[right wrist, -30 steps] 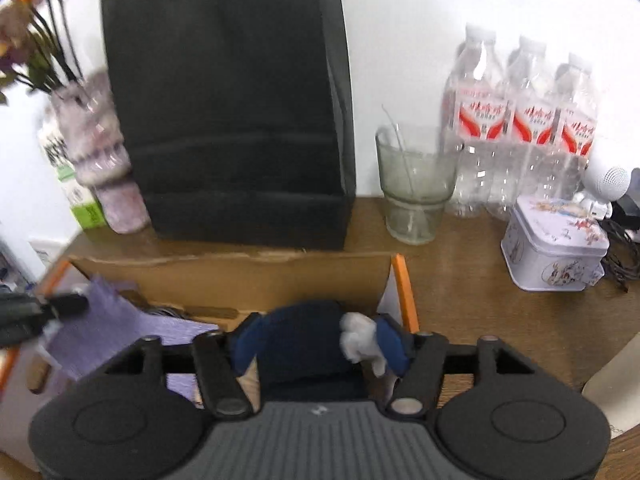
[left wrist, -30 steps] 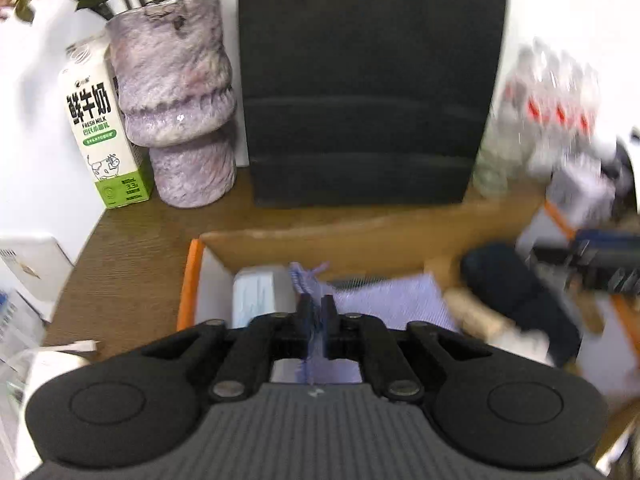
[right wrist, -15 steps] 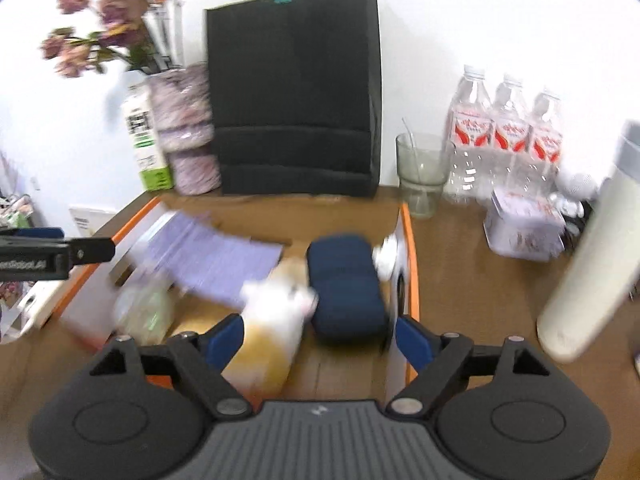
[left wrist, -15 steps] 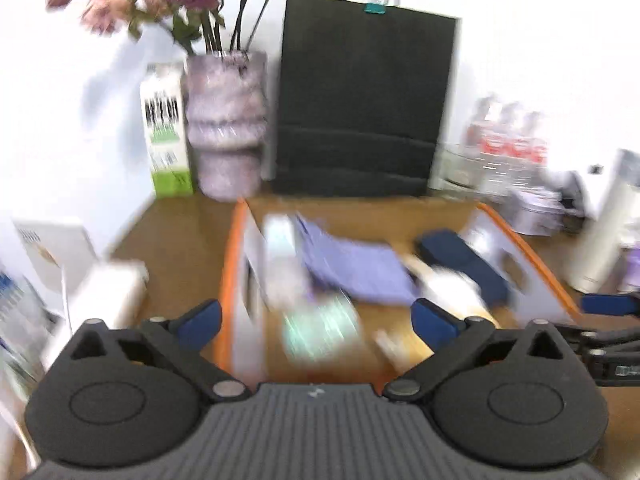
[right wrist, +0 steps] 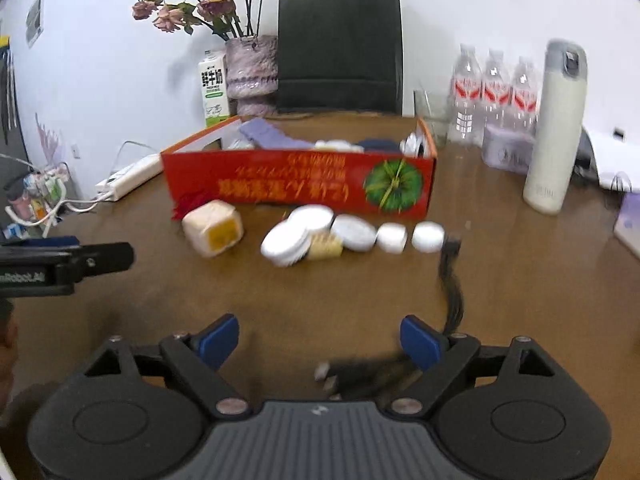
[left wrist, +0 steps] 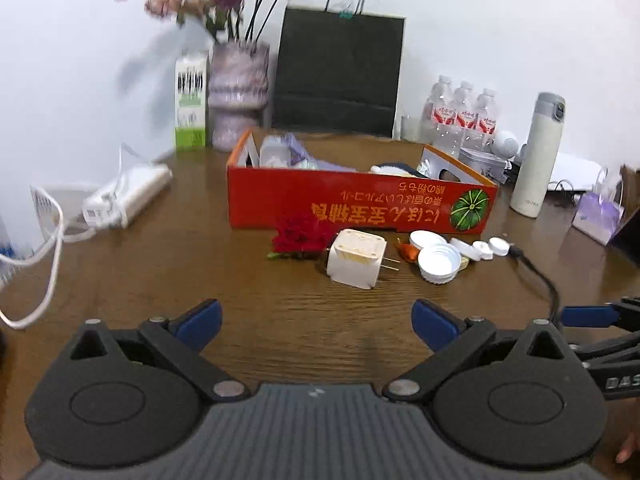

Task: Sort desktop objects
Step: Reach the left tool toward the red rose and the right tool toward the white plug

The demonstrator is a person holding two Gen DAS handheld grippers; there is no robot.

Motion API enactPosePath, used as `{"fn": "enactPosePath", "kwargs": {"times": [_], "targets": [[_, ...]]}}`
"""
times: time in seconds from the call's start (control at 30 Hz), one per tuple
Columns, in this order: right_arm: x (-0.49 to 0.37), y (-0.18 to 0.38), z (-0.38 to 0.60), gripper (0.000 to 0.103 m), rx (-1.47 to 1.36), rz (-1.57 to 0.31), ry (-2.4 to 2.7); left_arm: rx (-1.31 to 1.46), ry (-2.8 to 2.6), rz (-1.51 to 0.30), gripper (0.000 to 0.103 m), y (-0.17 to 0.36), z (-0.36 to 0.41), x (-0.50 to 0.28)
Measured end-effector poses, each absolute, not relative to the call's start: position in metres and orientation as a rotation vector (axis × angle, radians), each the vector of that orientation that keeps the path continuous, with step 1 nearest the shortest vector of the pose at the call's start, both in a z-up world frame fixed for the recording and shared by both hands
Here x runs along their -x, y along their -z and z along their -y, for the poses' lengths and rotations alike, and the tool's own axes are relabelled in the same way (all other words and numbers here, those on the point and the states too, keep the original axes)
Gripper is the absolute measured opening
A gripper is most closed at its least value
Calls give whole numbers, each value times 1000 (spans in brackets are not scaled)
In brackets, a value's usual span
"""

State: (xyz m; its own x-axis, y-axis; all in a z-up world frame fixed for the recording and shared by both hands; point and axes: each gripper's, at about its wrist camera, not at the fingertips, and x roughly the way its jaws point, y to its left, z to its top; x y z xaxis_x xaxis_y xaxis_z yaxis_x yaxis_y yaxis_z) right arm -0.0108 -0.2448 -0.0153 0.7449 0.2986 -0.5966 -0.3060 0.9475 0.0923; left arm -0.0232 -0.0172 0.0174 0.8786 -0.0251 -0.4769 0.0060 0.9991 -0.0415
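Note:
An orange cardboard box point(left wrist: 360, 204) point(right wrist: 296, 184) stands mid-table with a purple cloth point(right wrist: 264, 136) and a navy case point(right wrist: 380, 145) inside. In front of it lie a red flower point(left wrist: 300, 234), a white plug adapter point(left wrist: 356, 258) point(right wrist: 212, 228), several white lids point(left wrist: 438, 262) point(right wrist: 286, 244) and a black cable point(left wrist: 536, 272) point(right wrist: 450, 280). My left gripper point(left wrist: 316, 318) hovers open and empty over bare wood, short of the adapter. My right gripper point(right wrist: 320, 338) has its jaws opening; the cable's end lies on the table under its right finger, not pinched.
Along the back wall stand a milk carton point(left wrist: 191, 104), a vase of flowers point(left wrist: 238, 96), a black paper bag point(left wrist: 340, 76), water bottles point(left wrist: 464, 112) and a white thermos point(left wrist: 538, 156). A white power strip point(left wrist: 128, 196) with cords lies at the left.
Both grippers pulled back from over the box to the near table. The left let go of the purple cloth and opened wide; the right released the navy case, which now lies in the box.

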Motion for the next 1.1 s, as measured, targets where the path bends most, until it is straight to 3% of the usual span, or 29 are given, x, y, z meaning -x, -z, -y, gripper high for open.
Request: {"fn": "enactPosePath", "kwargs": {"times": [0.17,0.6,0.77,1.1], "targets": [[33,20,246,90,-50,-568,-290,-24,23,-551,103,-7,24,19],[29,21,251,90,-102,-579,-237,-70,64,-635,103,3,31,13],[30,21,252,90,-112,-576,-241,-84,65,-532,103,-4,31,12],[27,18,254,90,-99,-541,-237,-69,152,-535,101,-34,27,-65]]}}
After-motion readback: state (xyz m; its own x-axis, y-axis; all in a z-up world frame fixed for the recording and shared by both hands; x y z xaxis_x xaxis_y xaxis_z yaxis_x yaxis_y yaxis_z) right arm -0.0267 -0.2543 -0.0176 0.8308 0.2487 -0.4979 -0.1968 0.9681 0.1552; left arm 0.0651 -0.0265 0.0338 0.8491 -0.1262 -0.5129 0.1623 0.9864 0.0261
